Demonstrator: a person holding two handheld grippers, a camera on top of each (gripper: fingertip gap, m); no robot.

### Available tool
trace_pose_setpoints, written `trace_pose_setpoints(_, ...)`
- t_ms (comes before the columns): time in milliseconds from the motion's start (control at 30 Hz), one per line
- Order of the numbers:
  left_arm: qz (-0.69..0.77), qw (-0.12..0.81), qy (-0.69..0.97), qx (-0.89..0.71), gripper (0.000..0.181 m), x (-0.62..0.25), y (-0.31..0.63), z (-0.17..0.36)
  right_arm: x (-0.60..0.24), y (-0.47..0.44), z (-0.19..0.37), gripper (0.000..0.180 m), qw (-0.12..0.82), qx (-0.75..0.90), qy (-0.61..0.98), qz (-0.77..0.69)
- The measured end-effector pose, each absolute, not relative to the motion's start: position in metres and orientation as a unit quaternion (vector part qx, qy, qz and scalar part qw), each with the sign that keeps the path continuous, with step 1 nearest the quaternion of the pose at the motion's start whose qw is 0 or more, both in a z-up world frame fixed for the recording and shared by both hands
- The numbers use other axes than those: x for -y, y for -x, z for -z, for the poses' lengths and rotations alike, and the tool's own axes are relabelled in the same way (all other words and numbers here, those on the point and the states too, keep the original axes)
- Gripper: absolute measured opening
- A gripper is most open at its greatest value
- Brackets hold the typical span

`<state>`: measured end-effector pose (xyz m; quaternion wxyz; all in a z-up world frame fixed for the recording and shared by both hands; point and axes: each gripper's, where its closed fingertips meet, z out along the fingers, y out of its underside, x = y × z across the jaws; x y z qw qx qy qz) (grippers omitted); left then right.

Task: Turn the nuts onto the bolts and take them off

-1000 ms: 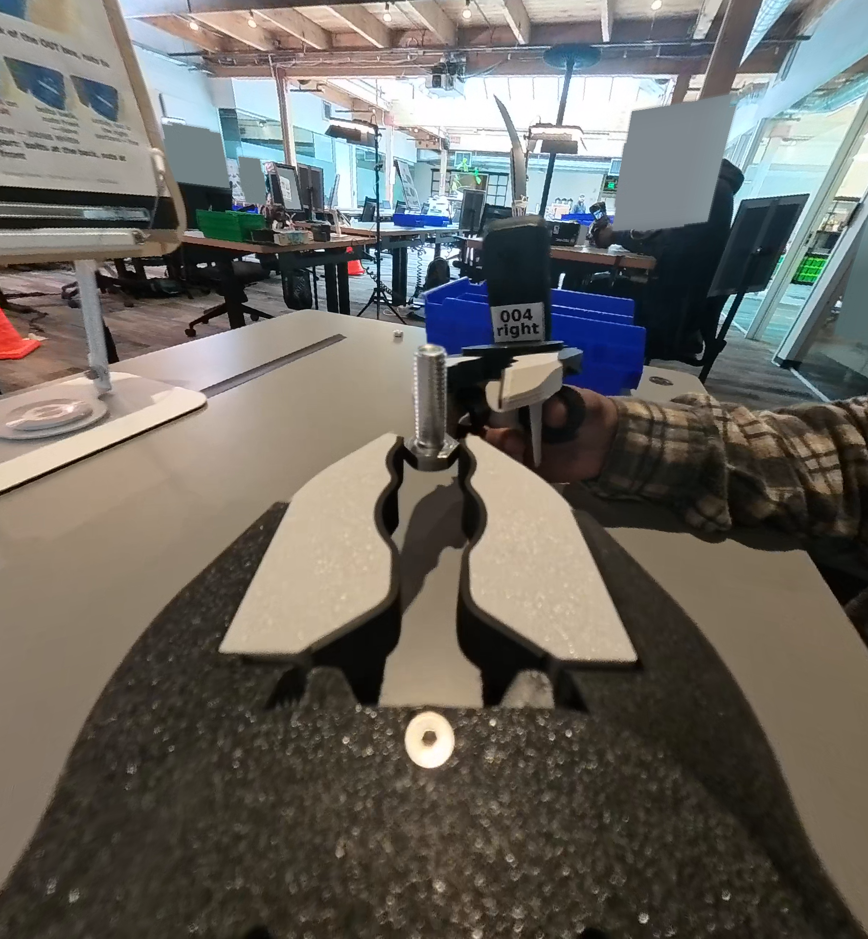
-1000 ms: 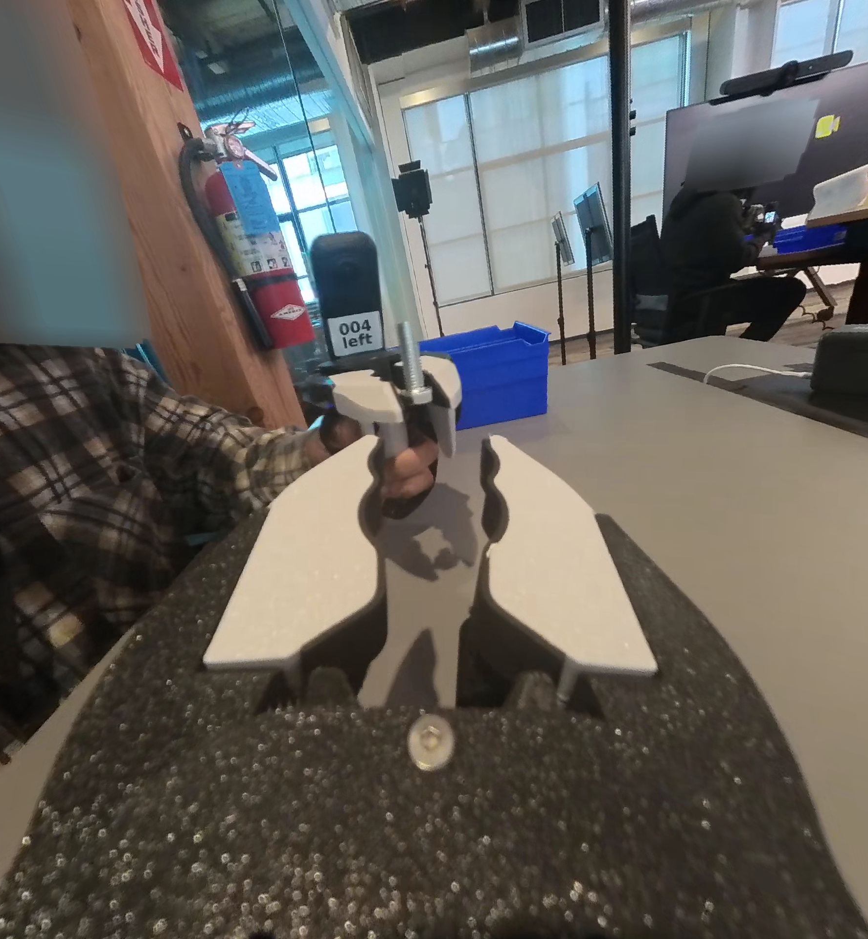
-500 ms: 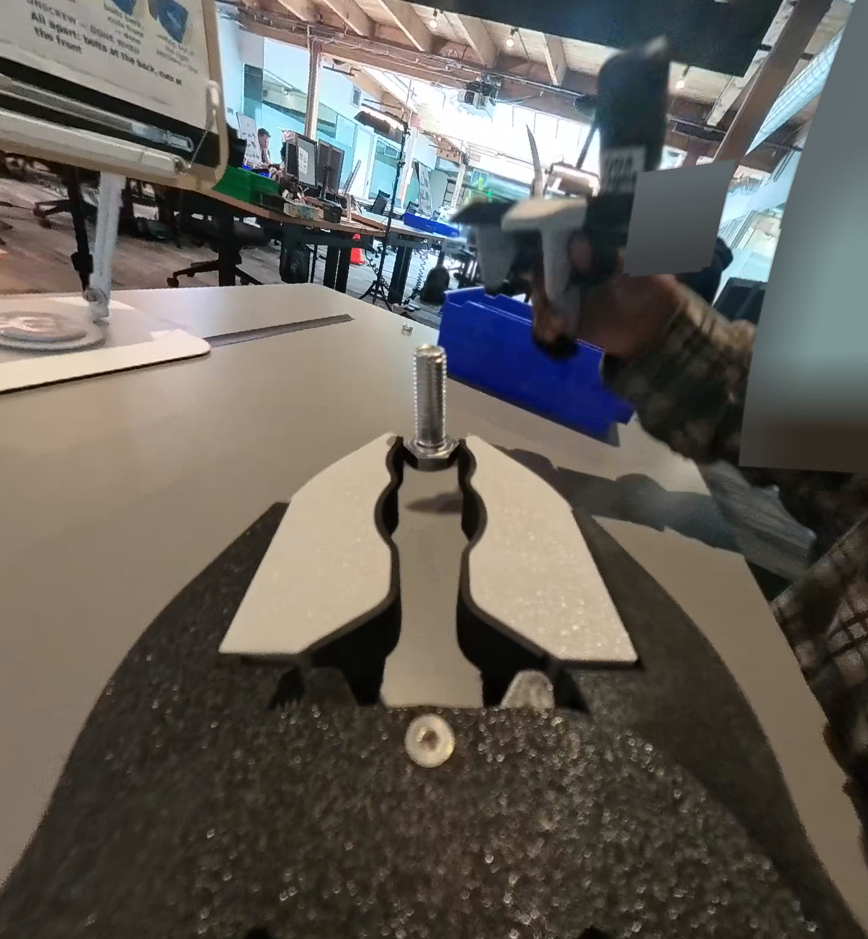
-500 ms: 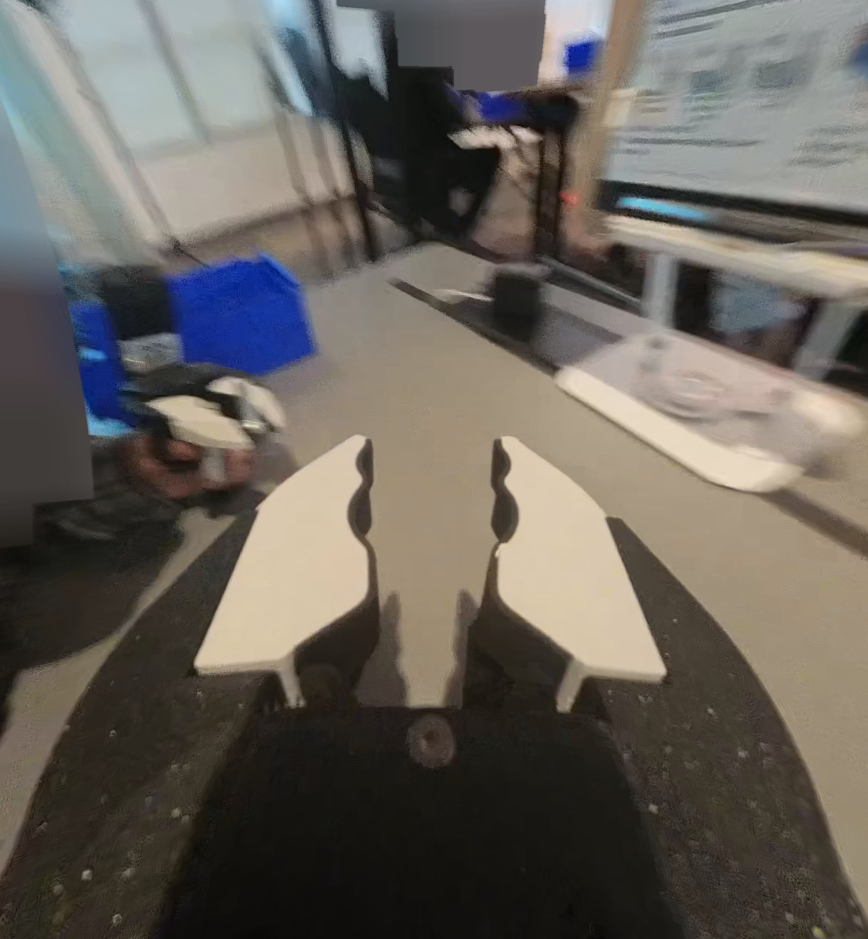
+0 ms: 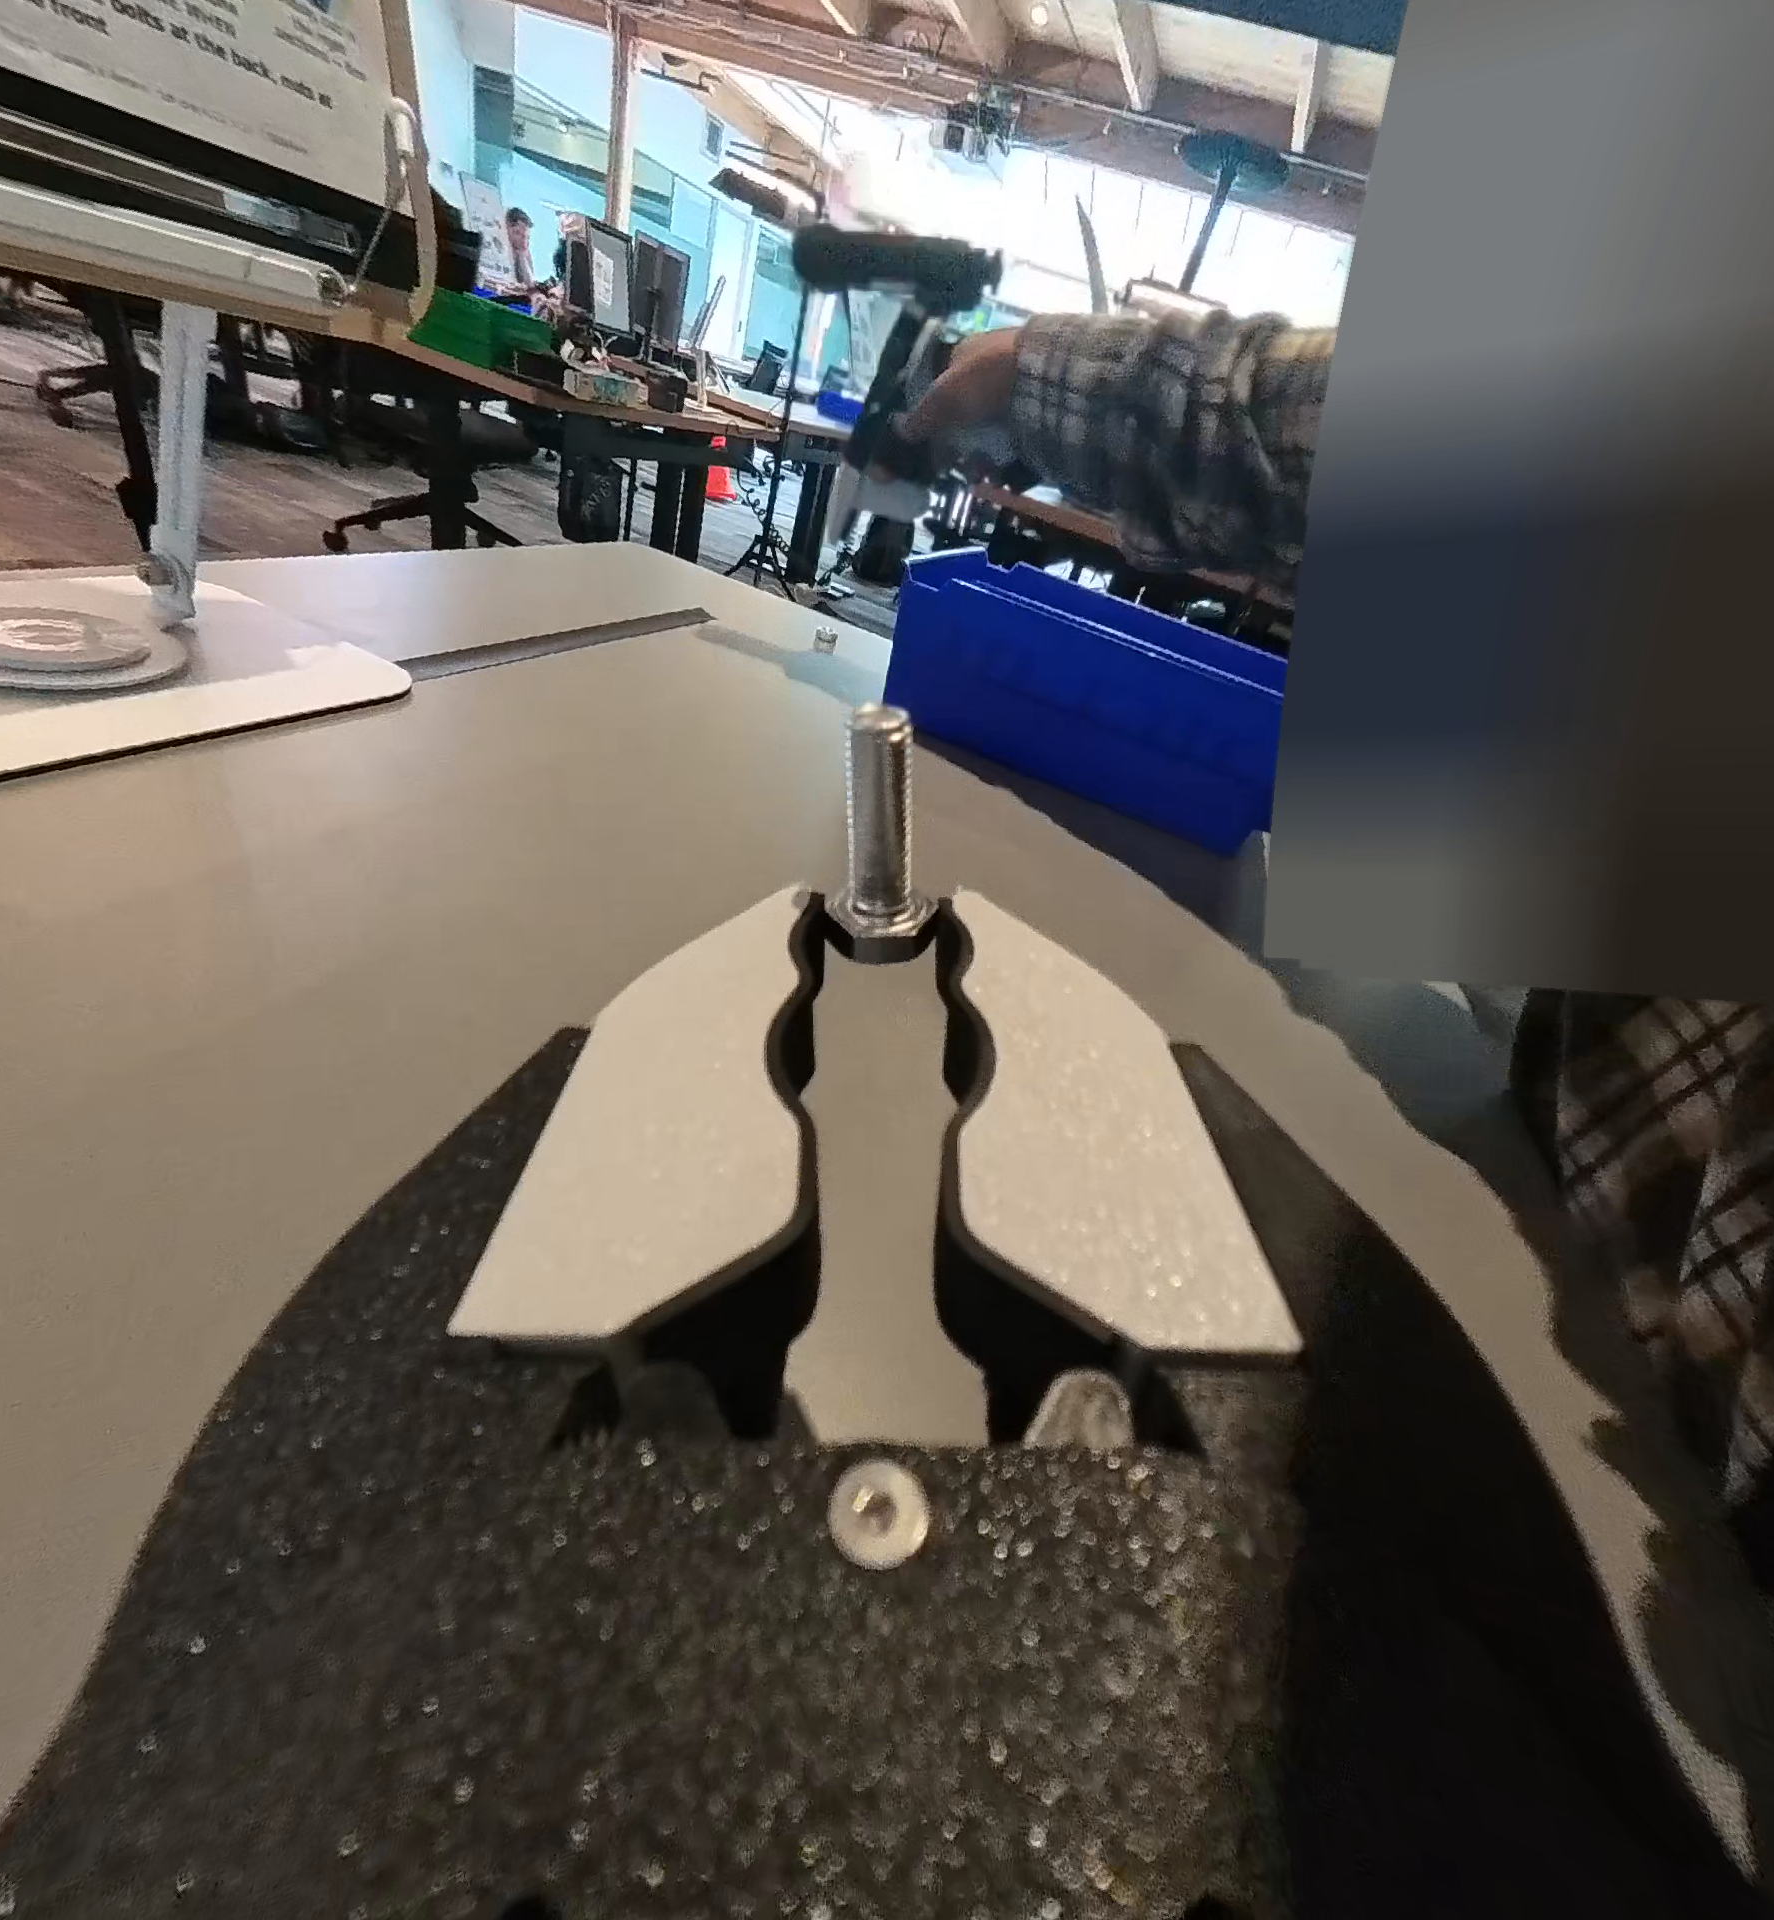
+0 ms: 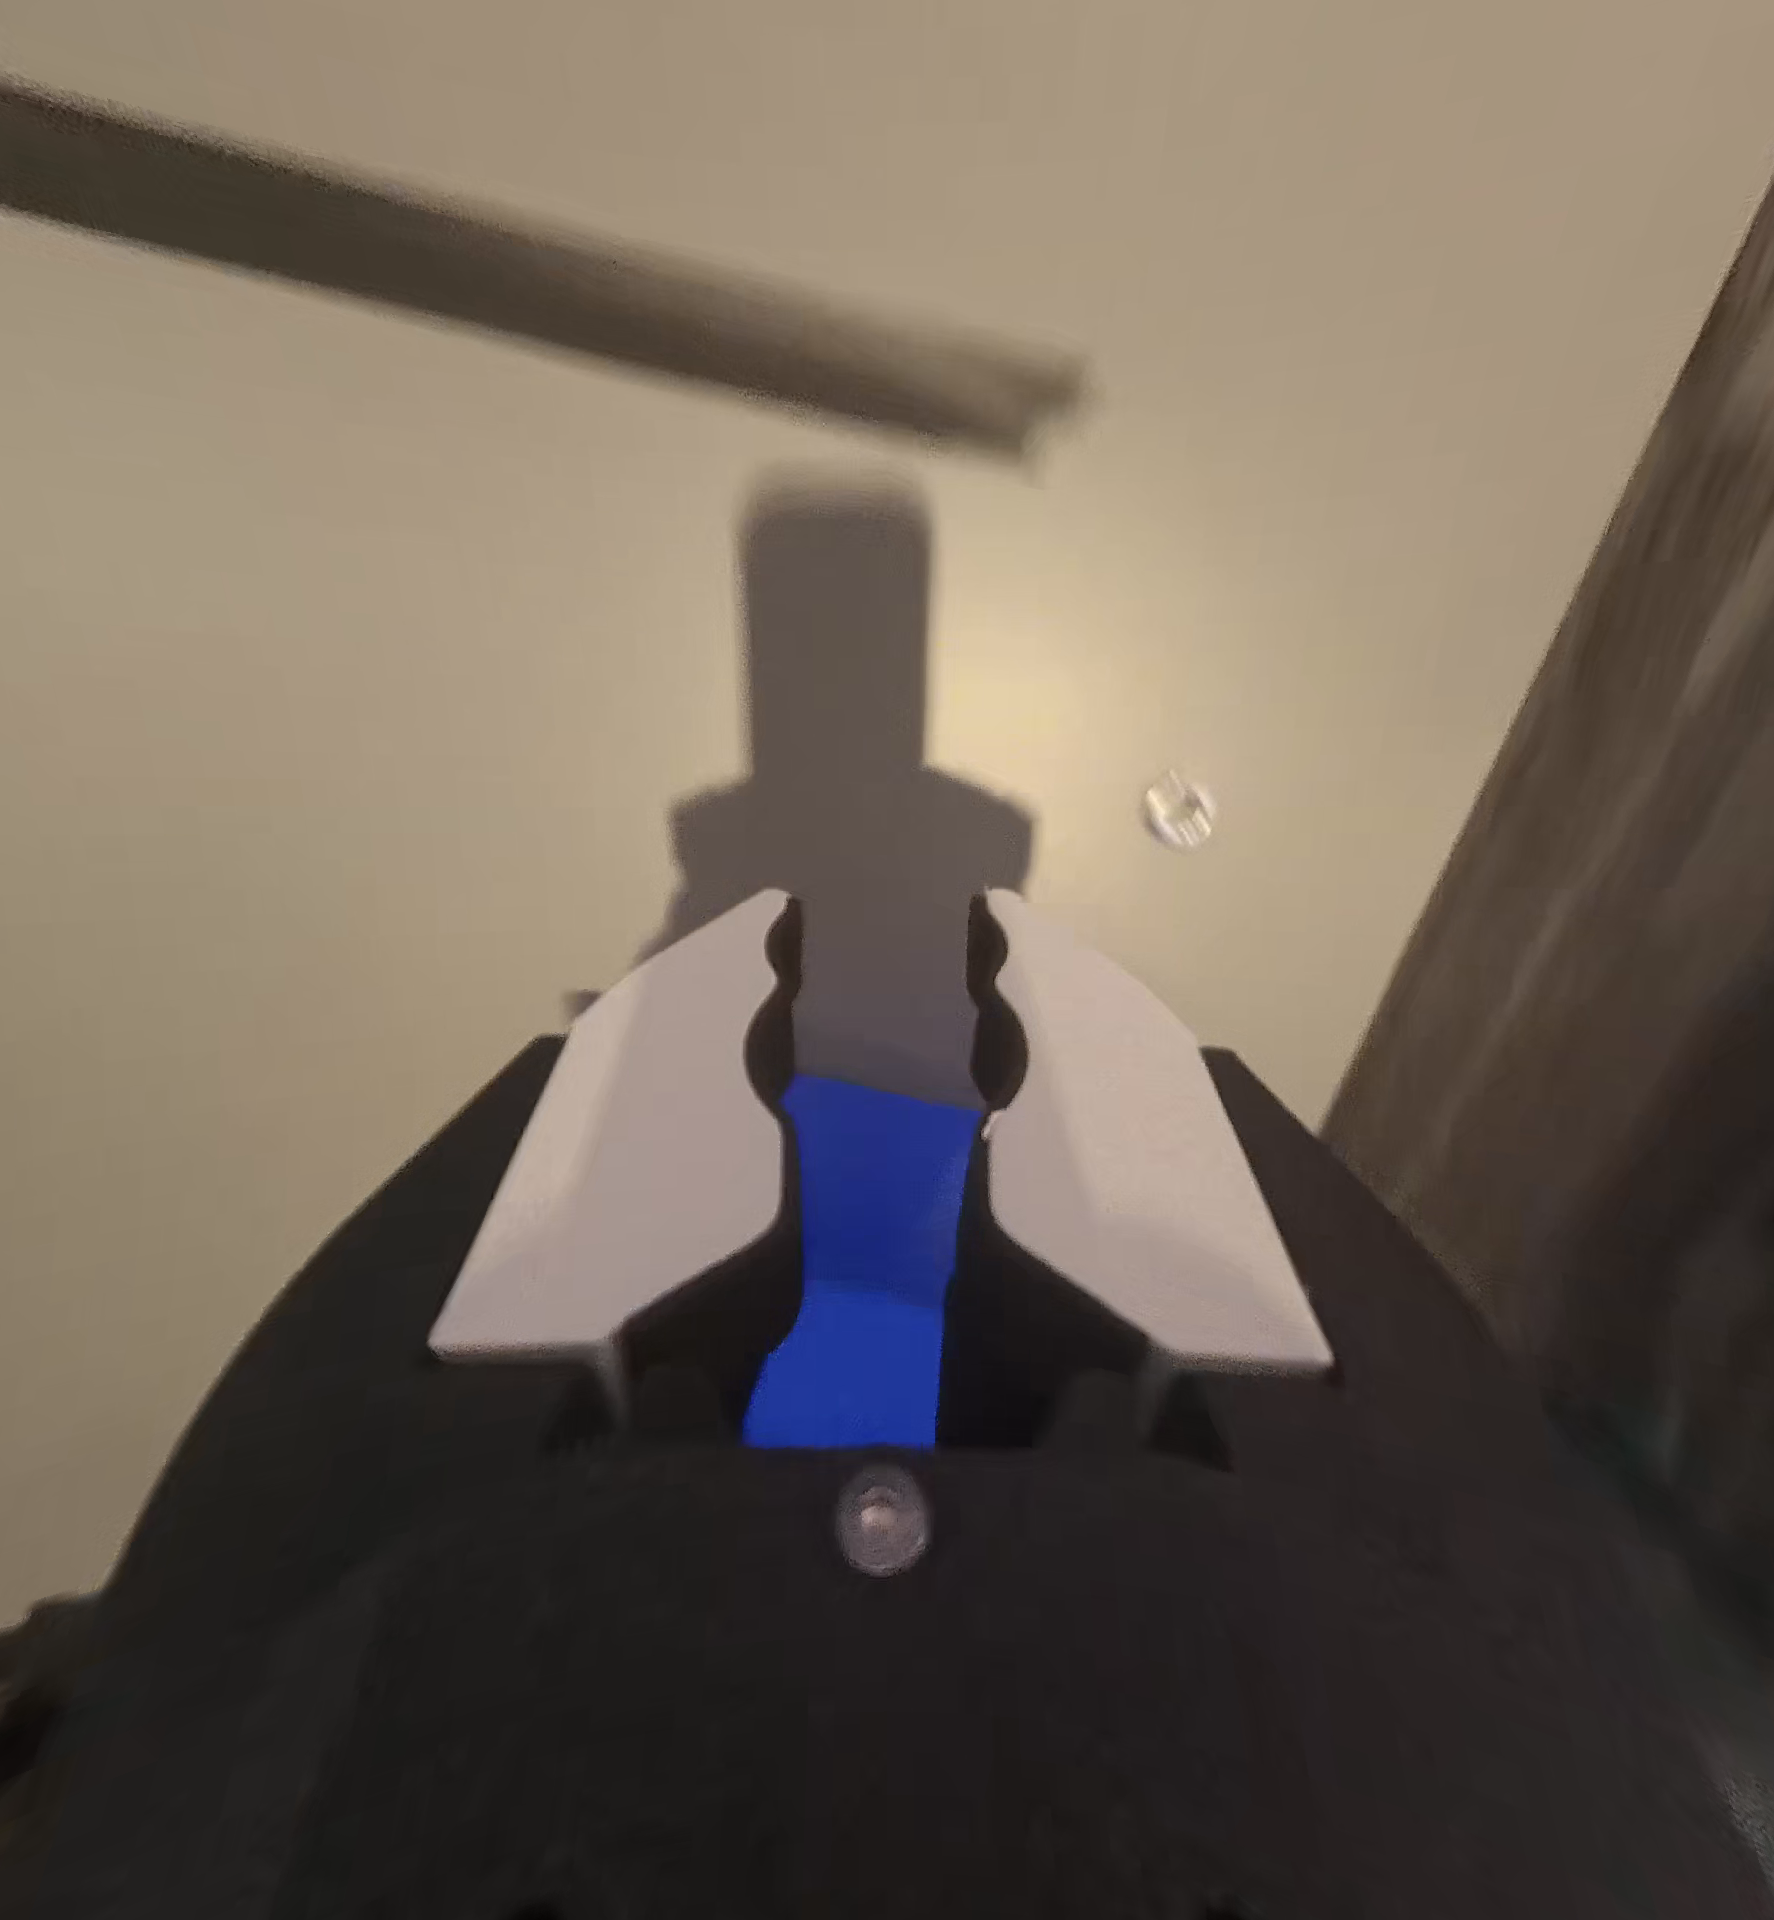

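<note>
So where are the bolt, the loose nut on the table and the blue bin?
bolt (image 5: 880, 800): left wrist view, on the middle of its upright threaded shaft.
loose nut (image 6: 1178, 810): right wrist view, on its blurred top face.
blue bin (image 5: 1080, 686): left wrist view, on its front wall.

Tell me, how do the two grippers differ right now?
The left gripper grips an upright bolt by its head; the right gripper is open and empty. The left gripper looks along the table; the right gripper looks down on it, over a blue bin. Both have pale fingers.
</note>
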<state>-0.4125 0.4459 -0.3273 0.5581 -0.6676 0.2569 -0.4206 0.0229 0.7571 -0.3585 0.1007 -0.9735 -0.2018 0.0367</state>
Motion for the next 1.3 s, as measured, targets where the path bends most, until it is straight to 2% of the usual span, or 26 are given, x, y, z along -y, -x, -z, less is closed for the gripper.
trace_pose_setpoints(167, 0.409, 0.556, 0.671, -0.271, 0.019, -0.445, 0.409, 0.331, -0.766, -0.06, 0.398, 0.03, 0.03, 0.153, 0.988, 0.01)
trace_pose_setpoints(567, 0.412, 0.557, 0.671, -0.266, 0.019, -0.447, 0.41, 0.33, -0.783, -0.088, 0.433, 0.031, -0.004, 0.121, 0.992, 0.027)
trace_pose_setpoints(1233, 0.416, 0.552, 0.672, -0.267, 0.019, -0.447, 0.407, 0.332, -0.786, -0.092, 0.444, 0.03, -0.052, 0.132, 0.989, 0.047)
trace_pose_setpoints(1300, 0.416, 0.551, 0.672, -0.268, 0.019, -0.447, 0.407, 0.333, -0.787, -0.089, 0.446, 0.024, -0.061, 0.136, 0.988, 0.046)
